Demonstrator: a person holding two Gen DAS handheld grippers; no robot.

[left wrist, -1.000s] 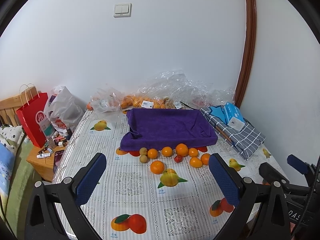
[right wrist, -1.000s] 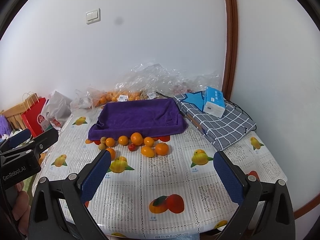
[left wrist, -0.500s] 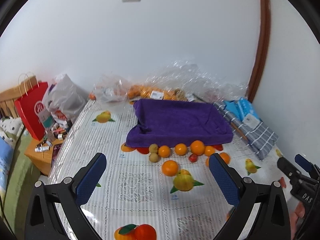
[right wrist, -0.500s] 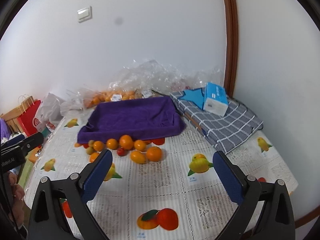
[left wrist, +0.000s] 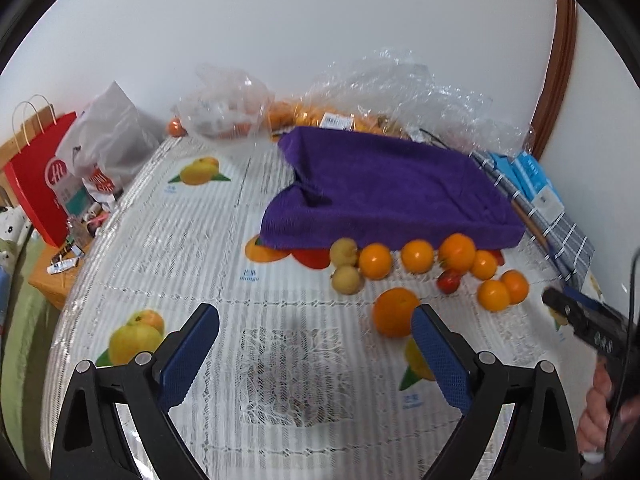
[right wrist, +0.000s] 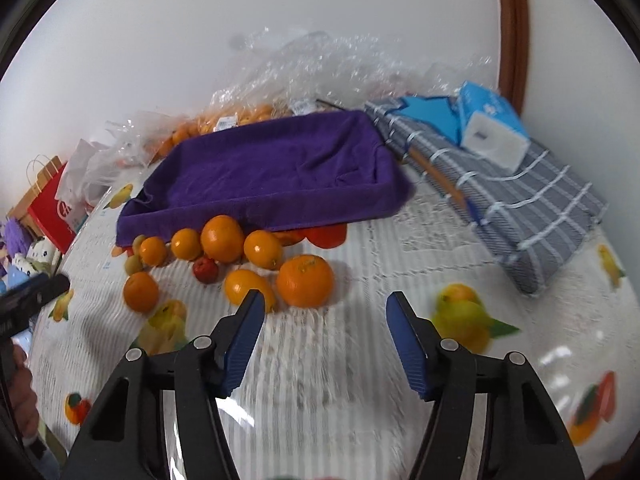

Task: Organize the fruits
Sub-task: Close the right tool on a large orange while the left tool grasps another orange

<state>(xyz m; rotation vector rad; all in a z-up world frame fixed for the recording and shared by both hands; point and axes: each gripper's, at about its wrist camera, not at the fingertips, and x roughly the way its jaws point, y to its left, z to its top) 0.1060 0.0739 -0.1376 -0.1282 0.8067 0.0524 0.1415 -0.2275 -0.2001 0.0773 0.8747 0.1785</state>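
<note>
Several oranges [left wrist: 375, 261] lie in a loose row in front of a tray draped in a purple towel [left wrist: 392, 196], with two pale yellow fruits [left wrist: 347, 279] and a small red fruit [left wrist: 449, 280]. A larger orange [left wrist: 396, 312] sits nearest my left gripper [left wrist: 316, 344], which is open and empty above the tablecloth. In the right wrist view my right gripper [right wrist: 325, 332] is open and empty just short of a big orange [right wrist: 305, 280], with the oranges [right wrist: 222, 238] and the purple towel tray [right wrist: 276, 168] beyond it.
The table [left wrist: 168, 240] has a white cloth printed with fruit pictures. Clear plastic bags [left wrist: 384, 92] with more oranges lie against the wall. A folded grey checked cloth [right wrist: 520, 200] with a blue tissue pack [right wrist: 492, 128] lies right. A red paper bag [left wrist: 36, 184] stands at the left.
Both grippers have moved forward and down toward the fruit row; the fruits and purple tray appear larger and closer. Both stay open.
</note>
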